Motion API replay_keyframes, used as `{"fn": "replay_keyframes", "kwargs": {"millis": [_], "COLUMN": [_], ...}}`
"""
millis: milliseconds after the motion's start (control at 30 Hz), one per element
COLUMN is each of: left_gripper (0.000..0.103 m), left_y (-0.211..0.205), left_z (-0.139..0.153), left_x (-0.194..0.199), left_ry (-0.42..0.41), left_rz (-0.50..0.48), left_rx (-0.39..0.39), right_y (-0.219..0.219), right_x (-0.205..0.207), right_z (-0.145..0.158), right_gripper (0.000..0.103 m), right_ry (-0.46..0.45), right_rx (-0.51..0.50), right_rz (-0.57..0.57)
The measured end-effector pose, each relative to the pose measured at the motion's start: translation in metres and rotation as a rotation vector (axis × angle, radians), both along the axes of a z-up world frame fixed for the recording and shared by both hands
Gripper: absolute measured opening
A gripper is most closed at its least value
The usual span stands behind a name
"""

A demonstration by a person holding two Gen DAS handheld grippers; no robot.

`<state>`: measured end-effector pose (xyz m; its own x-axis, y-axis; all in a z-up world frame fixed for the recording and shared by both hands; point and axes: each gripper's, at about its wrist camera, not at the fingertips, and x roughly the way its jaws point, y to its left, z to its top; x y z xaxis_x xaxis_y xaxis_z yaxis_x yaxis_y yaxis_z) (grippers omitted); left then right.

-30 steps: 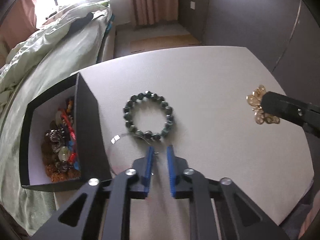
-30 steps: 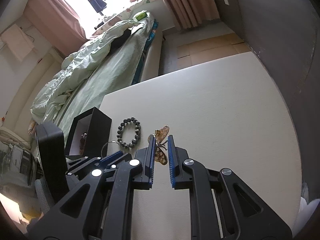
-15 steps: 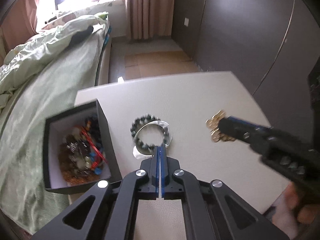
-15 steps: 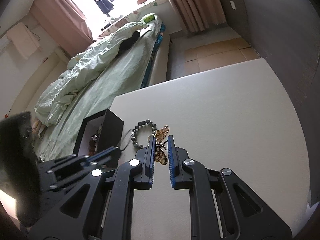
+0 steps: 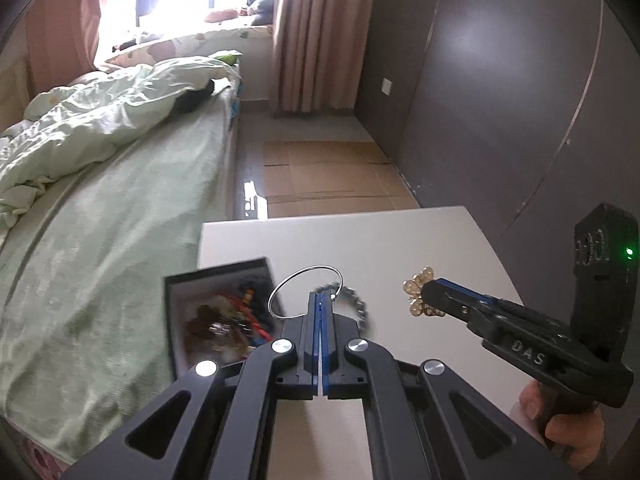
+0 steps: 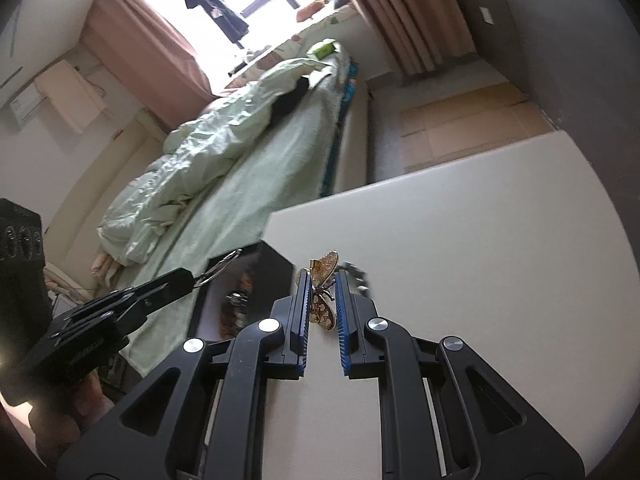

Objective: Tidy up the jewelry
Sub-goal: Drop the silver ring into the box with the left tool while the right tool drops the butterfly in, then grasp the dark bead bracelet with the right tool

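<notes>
Pinching a silver ring [image 5: 306,291], left jaws hide bead bracelet [image 5: 356,304], right jaws clamp brooch [image 6: 323,297].

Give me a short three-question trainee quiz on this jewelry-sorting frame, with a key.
1. True or false: the left hand-held gripper is shut on the thin silver bangle.
2. Which item does the right hand-held gripper hold? A) the dark bead bracelet B) the gold butterfly brooch C) a red necklace
3. Fill in: the black box of mixed jewelry stands at the table's edge next to the ____.

Key
1. True; its jaws are closed on the ring, which is lifted off the white table.
2. B; the gold butterfly brooch sits between its pads, while the dark bead bracelet lies on the table.
3. Bed.
</notes>
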<state>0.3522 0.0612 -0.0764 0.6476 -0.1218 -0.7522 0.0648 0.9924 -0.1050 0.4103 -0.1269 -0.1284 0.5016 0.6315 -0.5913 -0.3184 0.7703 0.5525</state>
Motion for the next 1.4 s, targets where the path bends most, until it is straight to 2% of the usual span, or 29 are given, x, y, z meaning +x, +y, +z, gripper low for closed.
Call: {"fn": "replay_keyframes", "kwargs": {"millis": [200,267,333,367,567,700,867,933,967,1000,1033,1067,1133,1200,1400], "left_gripper": [0.0,0.006,0.043,0.048,0.047,0.06,0.06,0.063,0.065,0.067,0.069,0.071,0.075,0.076,0.076], "left_y": [0.025,0.033,0.045,0.052,0.077,0.096,0.116,0.122,0.123,0.124,0.125,0.125,0.123,0.12,0.098], "left_z": [-0.006,-0.01,-0.013,-0.012,-0.01,-0.007,-0.01,-0.011,-0.011,-0.01,-0.01,-0.01,-0.008,-0.006,-0.005], "left_x": [0.0,0.0,-0.001,-0.005,-0.017,-0.027,-0.033,-0.036,-0.037,-0.039,-0.04,-0.04,-0.042,-0.042,-0.037], "left_ry": [0.017,0.029,0.033,0.021,0.014,0.003,0.012,0.015,0.015,0.015,0.016,0.015,0.006,0.001,0.0], "left_rz": [0.034,0.064,0.098,0.118,0.162,0.204,0.248,0.264,0.271,0.274,0.278,0.28,0.28,0.274,0.231], "left_rx": [0.009,0.034,0.016,-0.002,-0.01,-0.015,-0.027,-0.029,-0.029,-0.028,-0.028,-0.029,-0.027,-0.027,-0.04], "right_y": [0.027,0.038,0.046,0.052,0.078,0.096,0.115,0.121,0.126,0.128,0.128,0.124,0.111,0.094,0.053], "right_x": [-0.003,-0.002,0.0,0.0,0.004,0.007,0.008,0.008,0.008,0.007,0.008,0.007,0.007,0.01,0.018], "right_z": [0.01,0.011,0.011,0.011,0.011,0.013,0.009,0.008,0.008,0.007,0.005,0.005,0.008,0.01,0.005], "right_gripper": [0.013,0.013,0.013,0.013,0.013,0.013,0.013,0.014,0.015,0.024,0.049,0.065,0.066,0.066,0.066], "right_ry": [-0.039,-0.043,-0.043,-0.043,-0.039,-0.042,-0.012,0.004,0.022,0.039,0.053,0.048,0.031,0.033,0.049], "right_rx": [0.004,0.002,0.002,0.001,0.009,0.012,0.023,0.049,0.059,0.06,0.059,0.062,0.066,0.084,0.051], "right_rz": [0.05,0.066,0.083,0.094,0.142,0.18,0.228,0.269,0.301,0.318,0.323,0.305,0.264,0.228,0.128]}}
